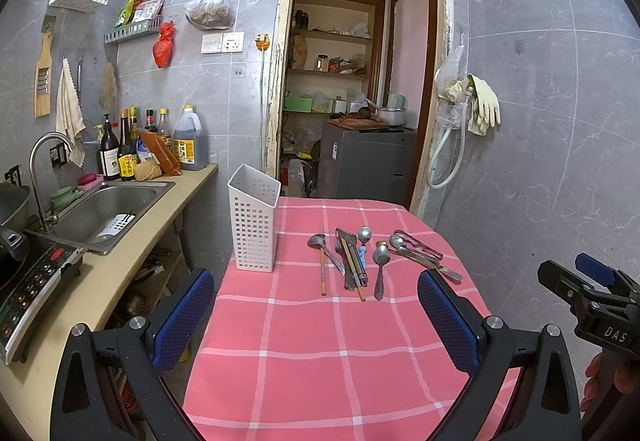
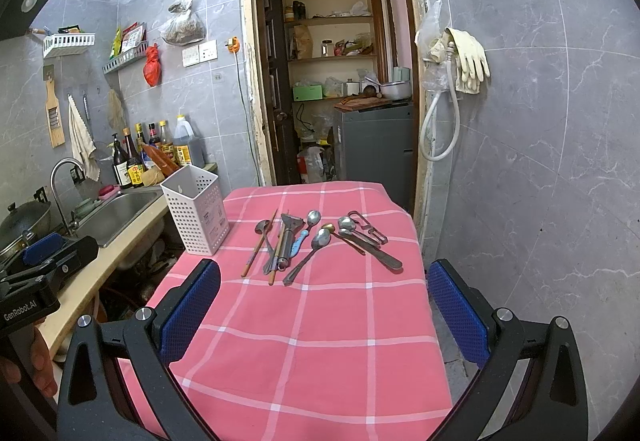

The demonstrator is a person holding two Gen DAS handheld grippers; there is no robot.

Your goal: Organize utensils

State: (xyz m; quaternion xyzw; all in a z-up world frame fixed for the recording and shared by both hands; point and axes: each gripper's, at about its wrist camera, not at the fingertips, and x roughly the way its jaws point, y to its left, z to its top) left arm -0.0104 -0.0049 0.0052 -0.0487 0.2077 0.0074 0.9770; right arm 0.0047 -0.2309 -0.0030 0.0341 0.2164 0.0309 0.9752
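Observation:
A pile of utensils [image 1: 360, 261] [image 2: 316, 245] lies at the far end of the table with the pink checked cloth [image 1: 320, 361] [image 2: 312, 341]: several spoons, chopsticks, a peeler, a knife. A white perforated holder [image 1: 254, 225] [image 2: 196, 213] stands upright and empty at the far left corner of the table. My left gripper [image 1: 318, 301] is open and empty, held above the near part of the table, short of the utensils. My right gripper [image 2: 324, 289] is open and empty, also short of the pile.
A counter with a steel sink [image 1: 104, 209] [image 2: 120, 209], sauce bottles [image 1: 128, 149] and an induction cooker [image 1: 28, 281] runs along the left. An open doorway [image 1: 352, 101] is behind the table. The grey tiled wall stands to the right.

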